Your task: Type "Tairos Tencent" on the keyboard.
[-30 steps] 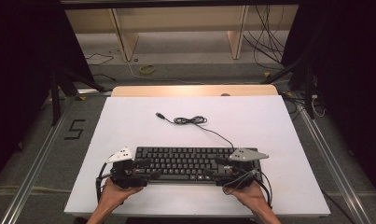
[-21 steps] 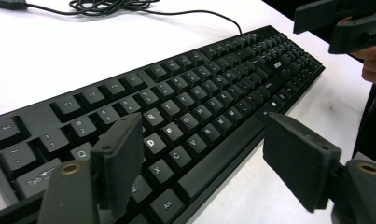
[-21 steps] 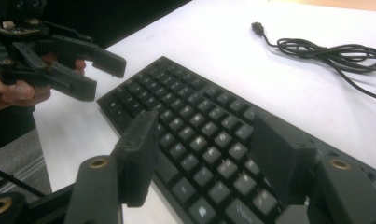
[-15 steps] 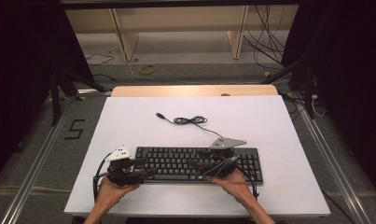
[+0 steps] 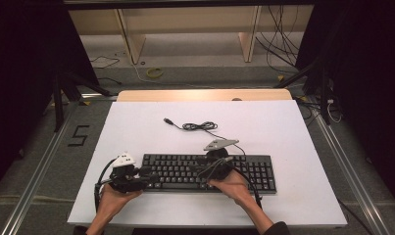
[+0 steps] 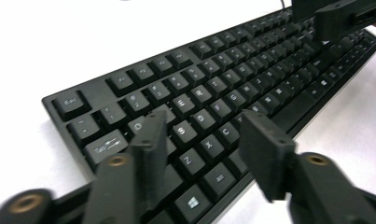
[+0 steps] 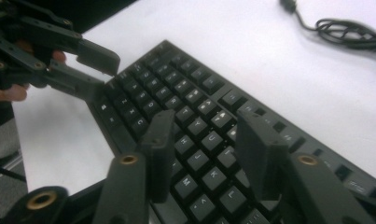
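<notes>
1. Keyboard (image 5: 209,172), black, full-size, is lying flat on the white counter (image 5: 293,127), directly under both hand-held grippers and along the near edge.
2. Left hand-held gripper (image 5: 145,174) is hovering over the keyboard's left end; its jaws have just been closing and are standing half spread above the letter keys, with nothing pinched between them, as the left gripper view shows (image 6: 199,140).
3. Right hand-held gripper (image 5: 209,169) is sitting over the middle keys; its jaws have likewise just been closing and are standing half spread over the keys, gripping nothing (image 7: 202,140).
4. Step in hand, by judgement: both tools are being positioned over the keys, seemingly for pressing them rather than for lifting the board.
5. Next move is calling for lowering one jaw tip squarely onto a single key, keeping the other jaw from catching neighbouring keys.
6. Cable (image 5: 197,126), black, is lying coiled beyond the right hand-held gripper, its plug (image 5: 168,121) resting loose on the counter, well apart from both tools.
7. Obstruction: nothing is lying between the jaws and the keys; the close key spacing is posing the main risk, in my estimate.
</notes>
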{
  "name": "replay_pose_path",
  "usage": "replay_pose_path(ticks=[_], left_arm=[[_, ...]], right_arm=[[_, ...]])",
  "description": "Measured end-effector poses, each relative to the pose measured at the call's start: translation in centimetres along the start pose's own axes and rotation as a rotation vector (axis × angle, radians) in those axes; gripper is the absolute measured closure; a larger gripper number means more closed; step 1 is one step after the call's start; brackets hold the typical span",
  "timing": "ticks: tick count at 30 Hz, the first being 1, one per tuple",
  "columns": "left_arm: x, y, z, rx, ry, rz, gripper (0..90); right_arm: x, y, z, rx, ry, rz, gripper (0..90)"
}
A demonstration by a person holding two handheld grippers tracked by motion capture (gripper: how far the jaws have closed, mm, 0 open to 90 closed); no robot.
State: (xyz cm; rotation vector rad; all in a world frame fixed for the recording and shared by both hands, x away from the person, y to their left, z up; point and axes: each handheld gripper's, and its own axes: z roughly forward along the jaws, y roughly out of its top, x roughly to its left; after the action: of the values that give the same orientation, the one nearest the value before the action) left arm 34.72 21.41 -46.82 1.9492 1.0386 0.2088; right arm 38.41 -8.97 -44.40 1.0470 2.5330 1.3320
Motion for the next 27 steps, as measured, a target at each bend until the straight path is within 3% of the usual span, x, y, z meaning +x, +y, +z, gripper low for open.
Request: replay_pose_path(ticks=[14, 22, 27], left_arm=[[0.8, -0.1, -0.1, 0.082, 0.041, -0.006, 81.8], [1.1, -0.2, -0.1, 0.113, 0.063, -0.010, 88.4], [1.2, -0.2, 0.0, 0.133, 0.062, -0.011, 88.9]], right_arm=[[0.6, 1.1, 3.6, 0.070, 0.006, -0.015, 81.1], [1.0, 1.6, 5.3, 0.096, 0.005, -0.030, 89.9], [1.1, 1.6, 6.0, 0.114, 0.010, -0.034, 90.0]])
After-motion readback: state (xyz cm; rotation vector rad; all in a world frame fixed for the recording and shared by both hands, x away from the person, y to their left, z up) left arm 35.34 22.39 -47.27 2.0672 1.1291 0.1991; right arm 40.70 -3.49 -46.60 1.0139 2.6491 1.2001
